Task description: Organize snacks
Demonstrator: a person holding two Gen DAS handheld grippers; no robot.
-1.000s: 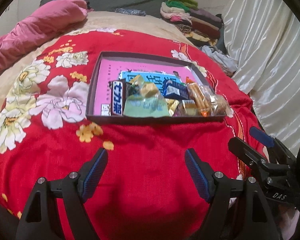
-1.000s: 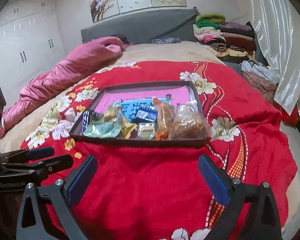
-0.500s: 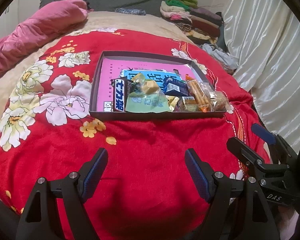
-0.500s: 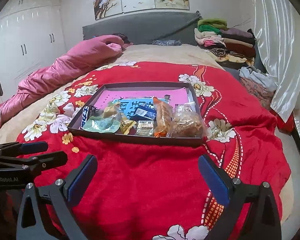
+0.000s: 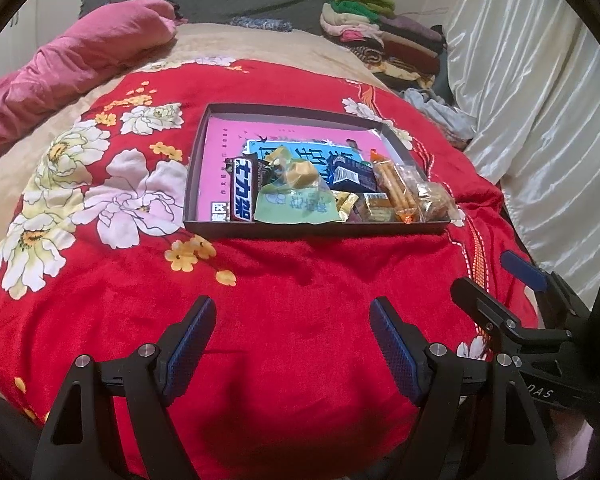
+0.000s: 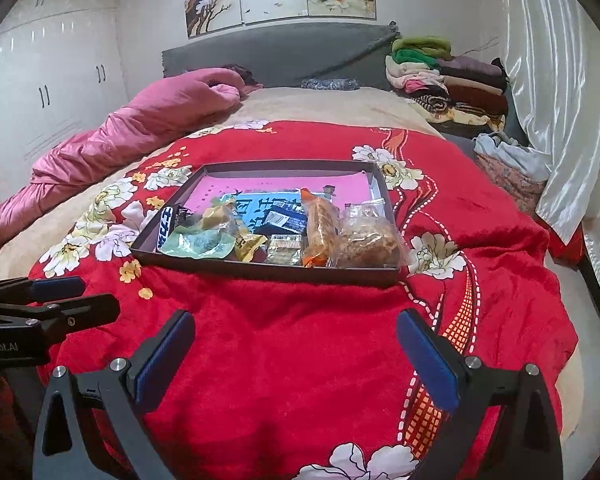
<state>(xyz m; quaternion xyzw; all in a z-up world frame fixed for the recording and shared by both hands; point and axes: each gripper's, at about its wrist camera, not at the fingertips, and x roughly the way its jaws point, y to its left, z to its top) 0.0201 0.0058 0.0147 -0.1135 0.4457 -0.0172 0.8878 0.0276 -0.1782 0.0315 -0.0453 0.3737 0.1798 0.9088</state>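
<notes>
A dark shallow box (image 5: 204, 160) (image 6: 260, 272) with a pink lining sits on the red floral blanket. Several snacks lie along its near side: a black bar (image 5: 242, 190), a green packet (image 5: 296, 204) (image 6: 198, 242), an orange biscuit pack (image 5: 394, 190) (image 6: 320, 228) and a clear bag of brown pastries (image 6: 366, 240). My left gripper (image 5: 292, 320) is open and empty, well short of the box. My right gripper (image 6: 296, 334) is open and empty too, beside the left one and just as far back.
A pink duvet (image 6: 140, 132) lies at the far left of the bed. Folded clothes (image 6: 448, 84) are stacked at the back right. White curtains (image 6: 560, 100) hang on the right. The blanket (image 6: 292, 360) drops off at the bed's right edge.
Both grippers have drawn back a little from the box and tilted up slightly. The box and snacks have not moved. Both stay open.
</notes>
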